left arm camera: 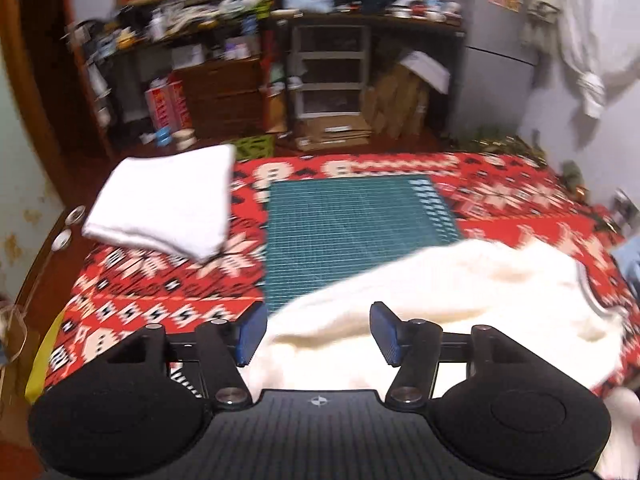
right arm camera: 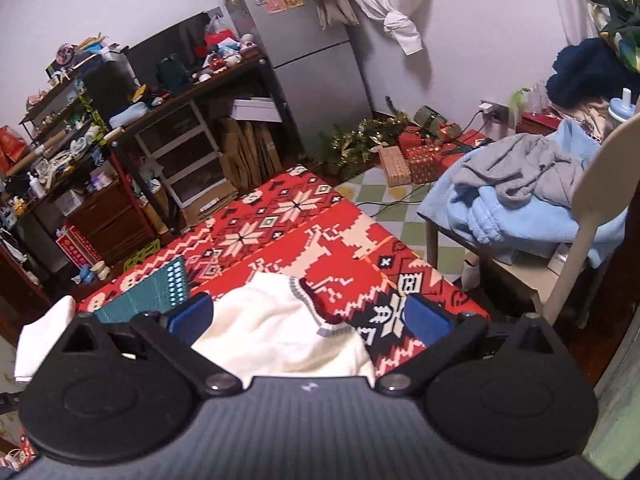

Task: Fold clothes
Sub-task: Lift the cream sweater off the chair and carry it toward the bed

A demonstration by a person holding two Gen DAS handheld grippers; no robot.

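Two white garments lie on the table: one folded white cloth (left arm camera: 160,204) and one unfolded cream sweater (left arm camera: 460,304). One green cutting mat (left arm camera: 352,232) sits between them. One chair (right arm camera: 560,248) carries a pile of clothes (right arm camera: 516,196).

Fuzzy cream knit sweater (left arm camera: 460,300) on a woven red patterned cloth (left arm camera: 160,292). Matt green gridded mat (left arm camera: 352,232). Soft white folded towel (left arm camera: 164,204). Grippers: matt black plastic, ribbed blue pads (left arm camera: 384,332).
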